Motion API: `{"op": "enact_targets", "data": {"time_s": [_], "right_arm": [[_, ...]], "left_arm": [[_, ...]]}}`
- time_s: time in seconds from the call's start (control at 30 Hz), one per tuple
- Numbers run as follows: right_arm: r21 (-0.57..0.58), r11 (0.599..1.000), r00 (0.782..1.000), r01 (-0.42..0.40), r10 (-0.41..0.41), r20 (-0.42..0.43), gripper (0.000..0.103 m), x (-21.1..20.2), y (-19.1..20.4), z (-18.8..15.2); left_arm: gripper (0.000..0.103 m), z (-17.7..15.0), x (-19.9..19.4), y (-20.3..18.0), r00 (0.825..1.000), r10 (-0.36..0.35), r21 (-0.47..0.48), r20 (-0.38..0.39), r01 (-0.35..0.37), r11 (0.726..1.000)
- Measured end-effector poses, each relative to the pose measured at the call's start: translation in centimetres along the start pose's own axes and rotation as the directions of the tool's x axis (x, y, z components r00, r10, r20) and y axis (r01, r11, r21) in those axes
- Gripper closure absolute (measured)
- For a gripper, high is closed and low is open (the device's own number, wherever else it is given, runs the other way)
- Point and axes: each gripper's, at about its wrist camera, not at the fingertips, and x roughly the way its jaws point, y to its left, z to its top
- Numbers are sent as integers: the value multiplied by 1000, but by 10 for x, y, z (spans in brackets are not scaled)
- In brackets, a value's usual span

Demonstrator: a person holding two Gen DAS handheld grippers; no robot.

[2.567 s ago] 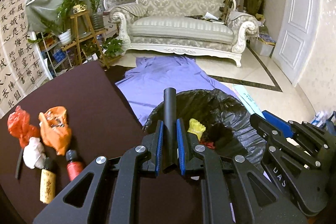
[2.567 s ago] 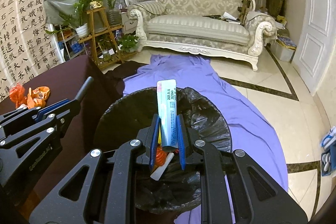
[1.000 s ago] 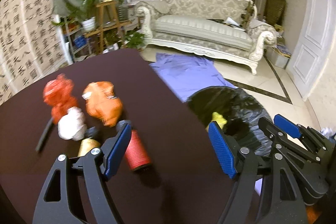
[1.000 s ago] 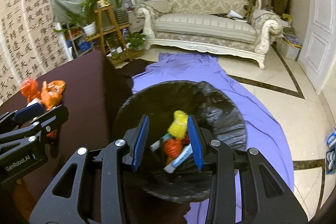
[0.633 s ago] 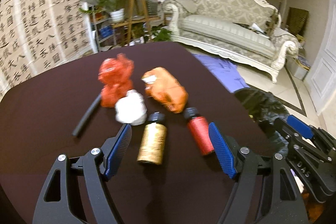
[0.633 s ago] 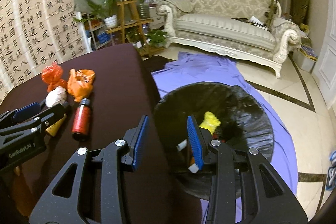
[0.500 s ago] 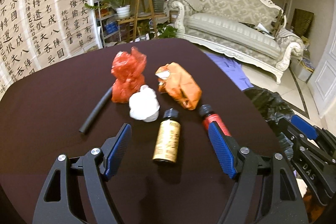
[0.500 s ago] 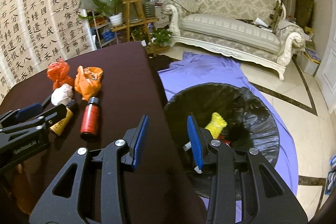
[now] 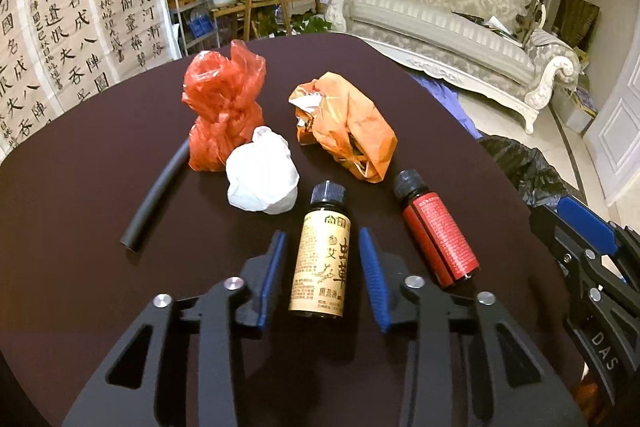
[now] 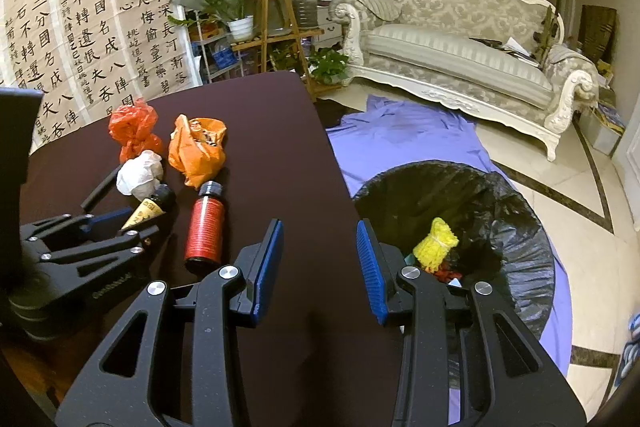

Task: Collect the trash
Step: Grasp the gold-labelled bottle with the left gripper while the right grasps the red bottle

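Desk [image 9: 100, 187] first: dark, slick-looking, round edge on the right, lined bin [image 10: 500, 195] on the floor just past that edge. Anything that rolls off right may miss the bin.

Orange bag [image 9: 352, 131] and red bag [image 9: 220, 107] sit far of the bottles, with a white wad [image 9: 262, 179] between them and touching the red one. All are crumpled film, so I expect a pinch to catch a fold and drag a neighbour along.

Tan bottle [image 9: 322, 267] lies on its side, cap pointing far, between the pads of my left tongs [image 9: 321, 233]. The tongs have just been closing to a narrow gap, but I can see a sliver of desk on each side, so no grip yet. Risks:
- pads land off-centre on the round body and it squirts out or rolls
- tips too high, catching only the top curve, and it slips on lift
- it rolls right into the red bottle [image 9: 438, 239] lying just beside, and that one heads for the edge

Right tongs [image 10: 318, 223] stand moderately apart and empty, near the desk edge. The two tools are close and could collide if both reach in.

Black tube [image 9: 156, 191], far left, is thin; it can roll if bumped.
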Motion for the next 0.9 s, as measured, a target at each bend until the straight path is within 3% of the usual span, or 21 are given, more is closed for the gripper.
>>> {"op": "enact_targets", "data": {"time_s": [0.07,0.43,0.9], "right_arm": [[-5,1000,1000,-7,7,-3,66,1,3,1],[-47,997,998,-56,55,-21,66,10,33,3],[-96,989,992,-110,103,-77,65,34,66,14]], "left_arm": [[78,0,-1,1,1000,-4,11,2,4,1000],[78,-17,-19,13,1000,-10,-9,8,10,1000],[78,-24,-36,76,993,116,-110,26,-113,988]]}}
